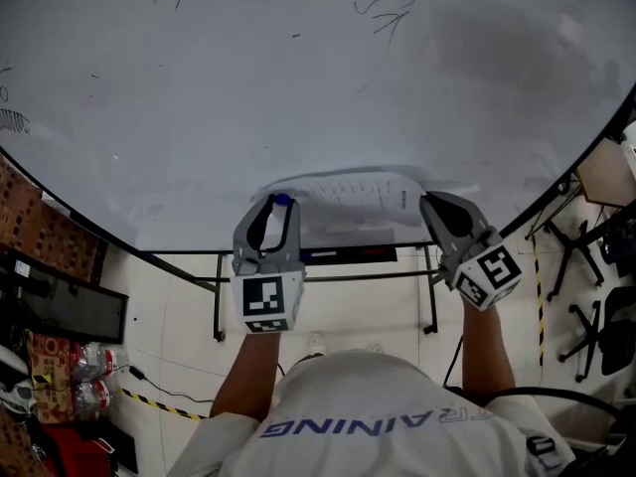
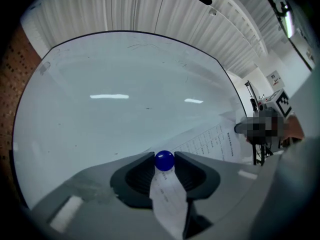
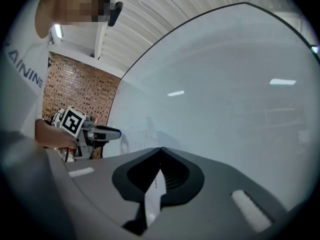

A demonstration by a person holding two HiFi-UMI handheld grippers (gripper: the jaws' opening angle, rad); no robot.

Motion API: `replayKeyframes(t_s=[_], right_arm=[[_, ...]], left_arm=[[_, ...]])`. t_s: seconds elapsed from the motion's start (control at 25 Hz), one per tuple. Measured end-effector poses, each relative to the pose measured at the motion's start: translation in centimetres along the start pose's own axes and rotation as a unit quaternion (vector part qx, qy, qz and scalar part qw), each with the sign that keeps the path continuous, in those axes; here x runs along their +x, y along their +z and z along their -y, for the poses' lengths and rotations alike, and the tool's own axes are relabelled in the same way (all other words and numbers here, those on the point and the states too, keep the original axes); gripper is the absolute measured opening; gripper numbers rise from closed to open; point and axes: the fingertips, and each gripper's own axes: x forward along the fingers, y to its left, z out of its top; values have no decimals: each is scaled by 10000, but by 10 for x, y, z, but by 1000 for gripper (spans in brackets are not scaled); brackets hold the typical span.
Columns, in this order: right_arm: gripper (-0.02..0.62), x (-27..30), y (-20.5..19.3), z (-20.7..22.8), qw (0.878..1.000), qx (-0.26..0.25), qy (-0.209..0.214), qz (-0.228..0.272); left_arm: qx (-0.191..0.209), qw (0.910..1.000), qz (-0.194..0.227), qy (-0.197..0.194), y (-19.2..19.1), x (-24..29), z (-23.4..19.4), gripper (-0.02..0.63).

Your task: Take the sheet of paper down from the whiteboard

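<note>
A printed sheet of paper (image 1: 348, 193) lies against the lower edge of the whiteboard (image 1: 298, 78). My left gripper (image 1: 277, 208) is at the sheet's left end, its jaws closed on a round blue magnet (image 1: 283, 200). In the left gripper view the blue magnet (image 2: 164, 161) sits between the tips and a strip of the paper (image 2: 170, 201) runs back between the jaws. My right gripper (image 1: 430, 205) is at the sheet's right end. In the right gripper view it (image 3: 160, 150) is shut on the paper's edge (image 3: 154, 186). Both grippers point level at the board.
The whiteboard stands on a metal frame (image 1: 219, 301) with a marker tray (image 1: 348, 255) under its lower edge. Office chairs (image 1: 601, 296) stand to the right. Water bottles (image 1: 75, 366) and a dark monitor (image 1: 60, 306) are at the left by a brick wall.
</note>
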Motion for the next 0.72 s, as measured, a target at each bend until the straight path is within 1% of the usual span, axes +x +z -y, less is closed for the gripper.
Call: replayKeyframes(t_s=[0.16,0.44,0.52,0.64,0.72], right_arm=[[8,-16,-10,3,9999,90,-96,-63],[8,-33,-23,10,9991,293,-295,-129],[8,-33,-23,11,9990,298,-313,-138],[8,-33,-24,11,9990,295,-317,-140],[8,-33,-25,11,9989,296,-329,-157]], left_arm=[[-429,9987,-232,116,-23,-21,-10,130],[-689,9970,-294,193,-34,-36,-20,130],[-693,9969,-313,188,-35,-36,-18,130],[-537,9979,-319,160,-36,-35,-14,130],[-549,9978,-342,131,-38,-35,-12,130]])
